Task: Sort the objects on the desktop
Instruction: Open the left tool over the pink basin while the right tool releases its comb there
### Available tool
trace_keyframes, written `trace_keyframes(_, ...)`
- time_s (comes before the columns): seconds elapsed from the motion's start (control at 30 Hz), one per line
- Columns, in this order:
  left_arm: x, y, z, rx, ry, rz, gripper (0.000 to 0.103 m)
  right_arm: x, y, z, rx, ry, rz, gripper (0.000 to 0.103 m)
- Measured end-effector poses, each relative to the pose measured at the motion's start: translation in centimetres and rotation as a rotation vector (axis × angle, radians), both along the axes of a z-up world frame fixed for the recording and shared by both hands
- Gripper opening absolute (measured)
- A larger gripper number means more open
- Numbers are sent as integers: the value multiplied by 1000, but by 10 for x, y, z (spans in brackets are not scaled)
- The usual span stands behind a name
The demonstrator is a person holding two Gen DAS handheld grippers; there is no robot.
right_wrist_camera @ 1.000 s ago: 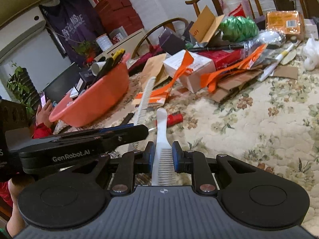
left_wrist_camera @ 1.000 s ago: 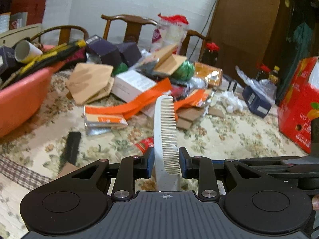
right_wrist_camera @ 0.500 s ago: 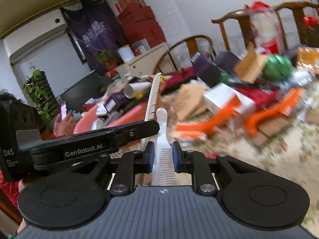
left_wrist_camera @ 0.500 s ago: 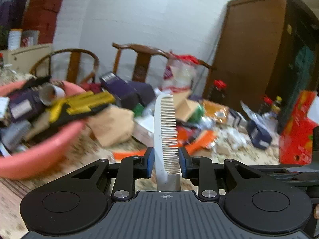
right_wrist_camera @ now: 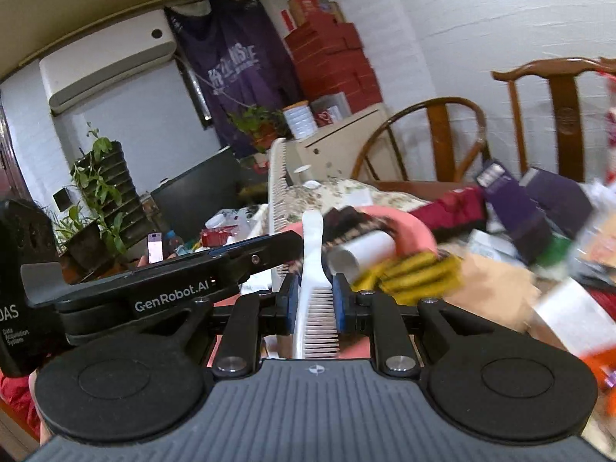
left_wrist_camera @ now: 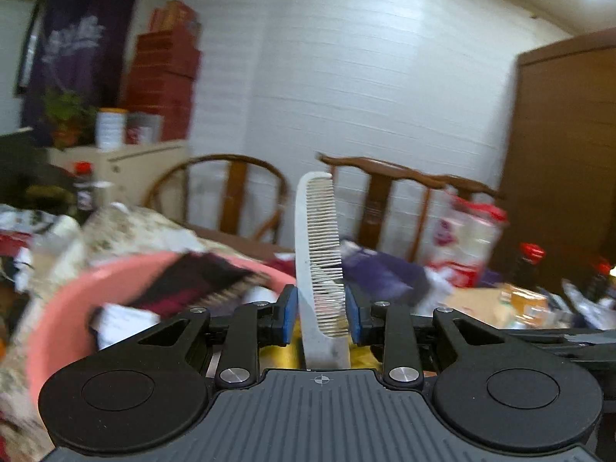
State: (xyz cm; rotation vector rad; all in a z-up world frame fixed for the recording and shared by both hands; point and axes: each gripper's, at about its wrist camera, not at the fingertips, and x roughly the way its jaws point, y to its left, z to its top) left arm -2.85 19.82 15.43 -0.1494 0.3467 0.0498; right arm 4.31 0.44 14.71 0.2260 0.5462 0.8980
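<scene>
Two white combs are held, one in each gripper. My left gripper (left_wrist_camera: 320, 308) is shut on a fine-toothed white comb (left_wrist_camera: 308, 231) that stands upright, teeth to the right. It hovers over the near rim of a pink basin (left_wrist_camera: 57, 315) full of mixed items. My right gripper (right_wrist_camera: 315, 300) is shut on the other white comb (right_wrist_camera: 312, 238), handle pointing forward, also above the basin (right_wrist_camera: 415, 231). The left gripper's body (right_wrist_camera: 173, 285) sits just to the left in the right wrist view, its comb (right_wrist_camera: 276, 192) sticking up.
In the basin lie a white tube (right_wrist_camera: 365, 250) and yellow pieces (right_wrist_camera: 415, 273). Purple boxes (right_wrist_camera: 539, 200), cardboard and wrappers crowd the floral table to the right. Wooden chairs (left_wrist_camera: 385, 192) stand behind it, with a brown wardrobe (left_wrist_camera: 558, 154) at far right.
Both grippers rose and swung left with their combs, from above the cluttered tabletop to over the pink basin. Both grips look unchanged.
</scene>
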Motion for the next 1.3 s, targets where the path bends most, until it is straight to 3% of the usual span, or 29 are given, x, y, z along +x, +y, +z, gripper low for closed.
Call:
trace_keyframes(0.1,17,28,-1,23,22,86,28,17,36,-3,-6,6,18,21)
trace_keyframes(0.2,35,53,-7,41,51,161,42,32,71,-12,-35,-3,21,21)
trace_keyframes(0.37,63,84,-23,75,119,259,43,43,104,-26,-77,-44,-1,23)
trace_keyframes(0.43,69,90,-28,89,135,287,52,46,105,-29,-52,-47,-16,30)
trace_keyframes(0.5,66,95,-29,89,123,329,61,49,100,-30,-21,-40,-11,51)
trace_keyframes(0.53,61,97,-27,87,108,333,61,48,96,-29,-22,-45,-17,51)
trace_keyframes(0.67,26,90,-22,58,46,283,62,36,69,-23,-42,-84,-27,51)
trace_keyframes(0.73,0,77,-23,52,8,222,70,22,42,-22,-38,-102,-14,51)
trace_keyframes(0.77,-15,68,-24,49,-10,190,73,14,26,-23,-45,-117,-13,55)
trace_keyframes(0.8,-30,59,-27,46,-26,151,78,6,12,-25,-51,-130,-10,66)
trace_keyframes(0.87,-55,39,-35,48,-42,67,82,-17,-24,-33,-74,-165,-6,73)
trace_keyframes(1.0,-88,-11,-64,92,11,-80,84,-56,-87,-59,-162,-180,-61,74)
trace_keyframes(1.13,-98,-51,-104,113,116,-179,86,-79,-134,-92,-248,-181,-150,77)
trace_keyframes(1.3,-89,-82,-145,160,234,-184,86,-85,-158,-128,-300,-152,-188,79)
